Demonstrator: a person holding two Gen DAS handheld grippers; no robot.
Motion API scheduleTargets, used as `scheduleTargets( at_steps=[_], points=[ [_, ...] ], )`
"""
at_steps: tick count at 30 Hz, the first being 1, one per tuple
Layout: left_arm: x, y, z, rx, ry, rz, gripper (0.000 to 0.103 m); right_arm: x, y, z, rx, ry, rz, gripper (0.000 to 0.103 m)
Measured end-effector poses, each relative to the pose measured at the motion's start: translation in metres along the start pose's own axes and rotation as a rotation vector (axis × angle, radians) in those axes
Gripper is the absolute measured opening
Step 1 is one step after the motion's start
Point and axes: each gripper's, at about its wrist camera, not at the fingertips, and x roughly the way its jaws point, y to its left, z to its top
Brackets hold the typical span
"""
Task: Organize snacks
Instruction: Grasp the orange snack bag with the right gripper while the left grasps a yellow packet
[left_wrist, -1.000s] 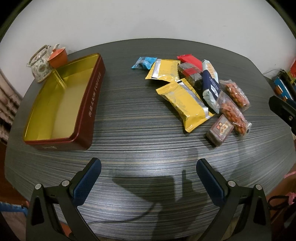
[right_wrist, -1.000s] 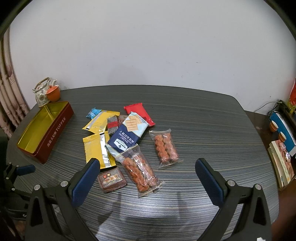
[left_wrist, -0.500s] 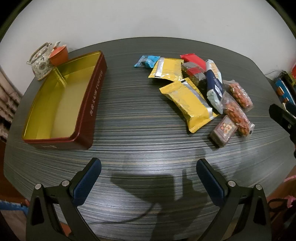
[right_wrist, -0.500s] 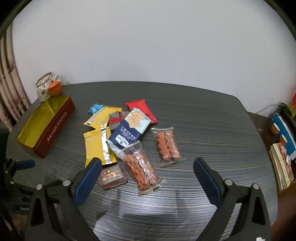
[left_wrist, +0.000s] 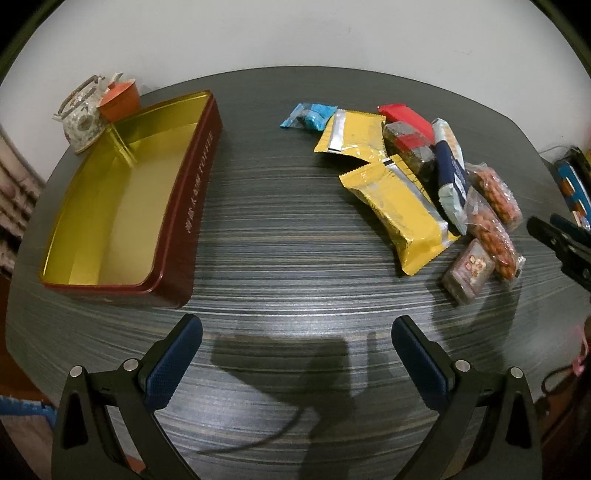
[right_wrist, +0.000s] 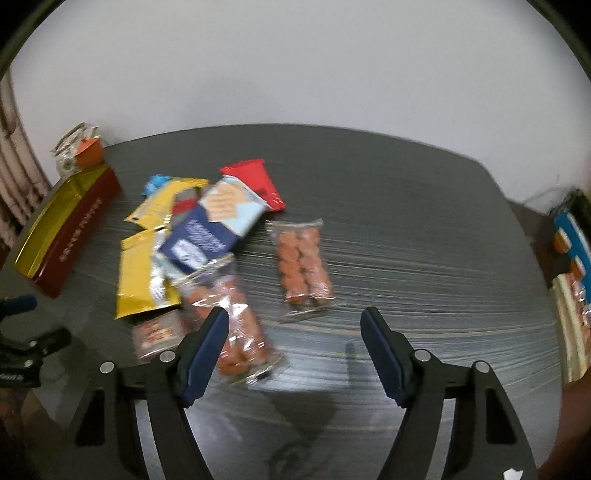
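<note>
An open red tin (left_wrist: 177, 206) with a gold inside lies empty at the table's left; it also shows in the right wrist view (right_wrist: 74, 229). Several snack packets lie in a heap at the right: a yellow pack (left_wrist: 399, 214), a blue pack (left_wrist: 310, 116), a red pack (left_wrist: 406, 116), a navy cracker pack (right_wrist: 210, 229) and two clear packs of orange snacks (right_wrist: 303, 266) (right_wrist: 229, 325). My left gripper (left_wrist: 295, 347) is open and empty over the table's front edge. My right gripper (right_wrist: 295, 332) is open and empty, low over the clear orange packs.
A floral teapot (left_wrist: 83, 114) and an orange cup (left_wrist: 120, 101) stand behind the tin. Books and boxes (right_wrist: 570, 251) lie beyond the table's right edge. The dark striped table (left_wrist: 288, 258) has bare room between tin and snacks.
My right gripper has moved forward and down toward the orange snack packs, and its view is blurred by motion. My left gripper has drifted slightly closer to the table.
</note>
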Motion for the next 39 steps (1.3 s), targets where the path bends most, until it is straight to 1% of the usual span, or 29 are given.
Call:
scheduleTargets(
  at_steps=[6, 11, 13, 17, 19, 21, 23, 26, 31, 34, 39],
  points=[
    [0.009, 0.002, 0.007, -0.012, 0.023, 0.007, 0.101, 0.033, -0.007, 0.016, -0.018, 0.011, -0.023, 0.071],
    [0.014, 0.003, 0.015, -0.018, 0.034, 0.01, 0.101, 0.054, -0.007, 0.026, -0.037, 0.021, -0.004, 0.071],
    [0.016, 0.002, 0.019, -0.021, 0.033, 0.017, 0.101, 0.06, -0.005, 0.028, -0.049, 0.023, -0.006, 0.064],
    [0.019, 0.001, 0.026, -0.027, 0.044, 0.008, 0.101, 0.072, -0.005, 0.029, -0.049, 0.038, 0.009, 0.054],
    [0.02, 0.0, 0.029, -0.027, 0.043, 0.012, 0.101, 0.074, -0.007, 0.028, -0.042, 0.036, 0.016, 0.036],
    [0.022, -0.003, 0.031, -0.024, 0.046, 0.015, 0.101, 0.075, -0.013, 0.027, -0.026, 0.028, 0.011, 0.035],
    [0.024, -0.006, 0.032, -0.021, 0.049, 0.012, 0.101, 0.075, -0.02, 0.025, -0.014, 0.018, -0.017, 0.035],
    [0.026, -0.01, 0.037, -0.028, 0.059, -0.008, 0.101, 0.076, -0.038, 0.023, 0.033, 0.002, -0.045, 0.035],
    [0.029, -0.02, 0.049, -0.058, 0.075, -0.088, 0.101, 0.078, -0.06, 0.022, 0.086, -0.021, -0.077, 0.035],
    [0.034, -0.026, 0.059, -0.083, 0.084, -0.133, 0.101, 0.08, -0.062, 0.022, 0.087, -0.041, -0.081, 0.035],
    [0.046, -0.036, 0.073, -0.1, 0.108, -0.181, 0.101, 0.082, -0.061, 0.023, 0.089, -0.044, -0.083, 0.036]
  ],
)
